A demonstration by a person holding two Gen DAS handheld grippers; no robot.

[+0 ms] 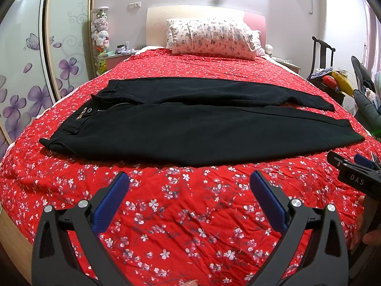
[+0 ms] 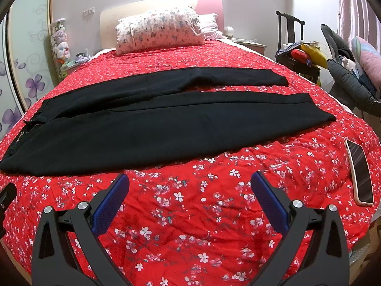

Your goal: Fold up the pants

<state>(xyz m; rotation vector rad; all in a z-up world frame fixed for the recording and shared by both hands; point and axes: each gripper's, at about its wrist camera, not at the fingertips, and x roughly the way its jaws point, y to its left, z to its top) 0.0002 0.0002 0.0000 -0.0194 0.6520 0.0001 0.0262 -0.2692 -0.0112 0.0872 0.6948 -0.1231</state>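
Note:
Black pants (image 1: 190,124) lie spread flat across a bed with a red flowered cover (image 1: 190,214), waistband to the left, both legs running to the right. They also show in the right wrist view (image 2: 154,124). My left gripper (image 1: 189,183) is open and empty, held above the cover in front of the pants' near edge. My right gripper (image 2: 189,183) is open and empty, in front of the near leg. The right gripper also shows at the right edge of the left wrist view (image 1: 357,169).
A phone (image 2: 360,174) lies on the cover at the right. A patterned pillow (image 1: 212,38) rests at the headboard. A wardrobe with purple flowers (image 1: 28,71) stands left. A dark chair with clutter (image 2: 300,54) and a grey jacket (image 2: 350,81) are at the right.

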